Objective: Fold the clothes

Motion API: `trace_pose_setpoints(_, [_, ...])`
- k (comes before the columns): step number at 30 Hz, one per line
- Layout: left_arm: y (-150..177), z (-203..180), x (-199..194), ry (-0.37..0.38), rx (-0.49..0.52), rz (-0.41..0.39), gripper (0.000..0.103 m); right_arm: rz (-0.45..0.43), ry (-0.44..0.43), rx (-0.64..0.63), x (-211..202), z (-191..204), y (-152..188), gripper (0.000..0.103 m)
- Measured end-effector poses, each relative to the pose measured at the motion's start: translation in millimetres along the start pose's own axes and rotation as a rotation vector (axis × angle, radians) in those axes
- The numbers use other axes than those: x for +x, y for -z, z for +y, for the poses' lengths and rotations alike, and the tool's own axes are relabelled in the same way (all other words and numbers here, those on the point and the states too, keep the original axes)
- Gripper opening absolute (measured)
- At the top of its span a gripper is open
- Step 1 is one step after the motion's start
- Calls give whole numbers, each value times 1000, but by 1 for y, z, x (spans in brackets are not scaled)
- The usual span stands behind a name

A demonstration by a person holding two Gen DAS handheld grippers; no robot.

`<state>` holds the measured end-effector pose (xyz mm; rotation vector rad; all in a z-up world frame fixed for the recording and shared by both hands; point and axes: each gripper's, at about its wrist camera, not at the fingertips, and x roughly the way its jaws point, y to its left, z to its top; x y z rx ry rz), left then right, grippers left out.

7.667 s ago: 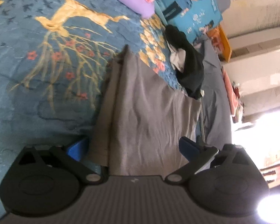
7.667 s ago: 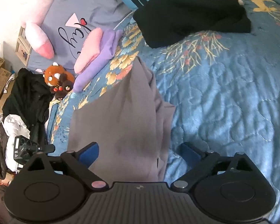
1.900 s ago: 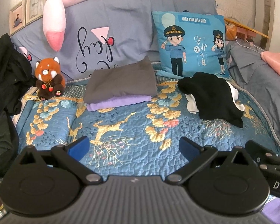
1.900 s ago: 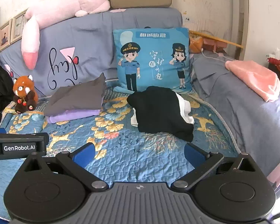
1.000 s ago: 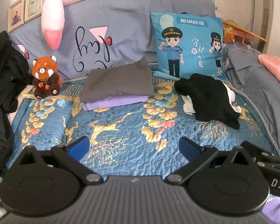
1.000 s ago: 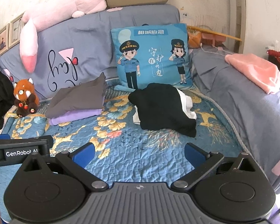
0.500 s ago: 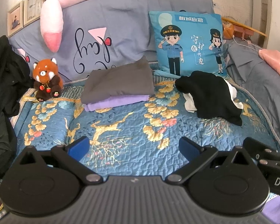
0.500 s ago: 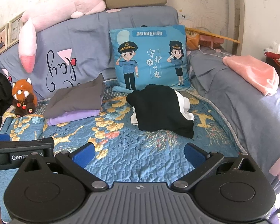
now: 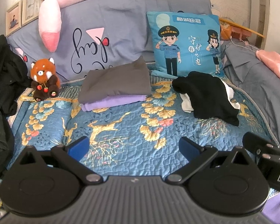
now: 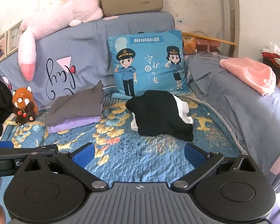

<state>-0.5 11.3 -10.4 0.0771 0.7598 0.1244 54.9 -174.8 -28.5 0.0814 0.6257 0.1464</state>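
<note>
So the grey garment (image 9: 117, 82) we were folding now sits stacked on the purple one (image 9: 113, 101) by the headboard. Both our left gripper (image 9: 133, 147) and right gripper (image 10: 138, 154) hang wide open, empty. Black pile (image 10: 158, 112) looks next.

A blue quilt (image 9: 121, 136) with gold deer covers the bed. At the far left sits a red panda toy (image 9: 43, 78), beside dark coats (image 9: 1, 78). A police-cartoon cushion (image 10: 147, 63) leans against the grey headboard cover (image 9: 106, 29). A pink plush (image 10: 52, 28) drapes over the top. A pink towel (image 10: 250, 74) lies far right.
</note>
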Motion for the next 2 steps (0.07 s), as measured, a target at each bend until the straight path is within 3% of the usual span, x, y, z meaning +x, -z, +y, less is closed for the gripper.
trace_pose_setpoints(2, [0, 0, 0, 1, -4, 0, 103, -3, 1, 1, -1, 0, 0, 103])
